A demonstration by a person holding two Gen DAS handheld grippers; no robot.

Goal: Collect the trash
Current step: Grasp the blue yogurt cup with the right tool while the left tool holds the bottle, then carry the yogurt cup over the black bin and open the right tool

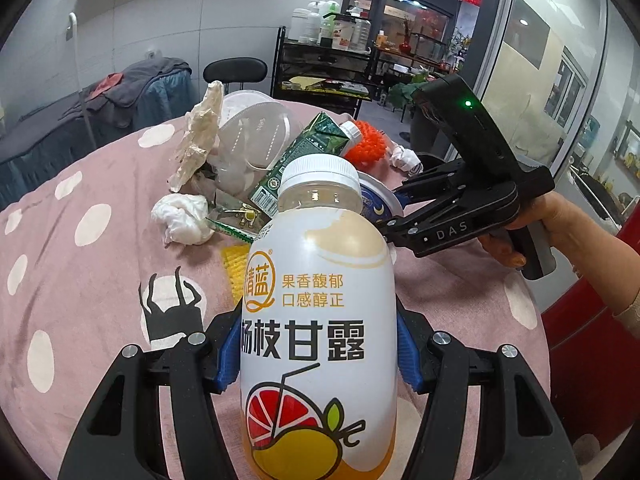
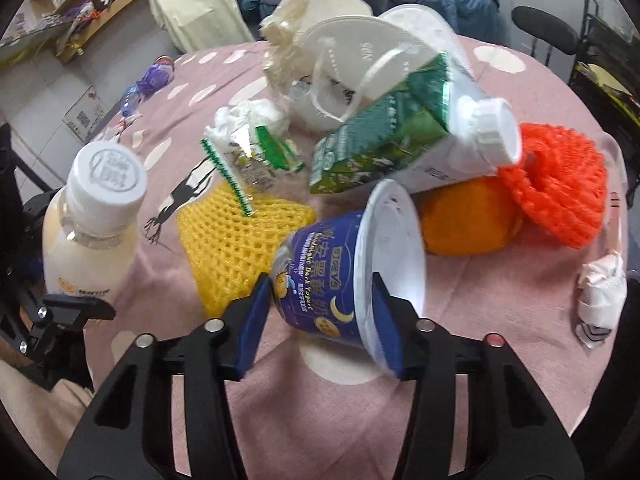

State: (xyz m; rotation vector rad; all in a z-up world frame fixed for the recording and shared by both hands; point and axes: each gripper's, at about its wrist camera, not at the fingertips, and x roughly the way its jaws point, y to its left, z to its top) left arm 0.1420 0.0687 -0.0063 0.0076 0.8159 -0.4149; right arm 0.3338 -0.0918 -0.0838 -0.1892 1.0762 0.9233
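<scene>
My left gripper is shut on a white drink bottle with a white cap and holds it upright over the pink table; the bottle also shows in the right wrist view. My right gripper is shut on a blue yogurt cup lying on its side, one blue pad on each side of it. In the left wrist view the right gripper reaches in from the right, and the cup is mostly hidden behind the bottle.
A trash pile lies on the pink dotted tablecloth: green carton, clear plastic lid, yellow foam net, orange foam net, an orange, crumpled tissues, a snack wrapper. A red object stands beside the table at right.
</scene>
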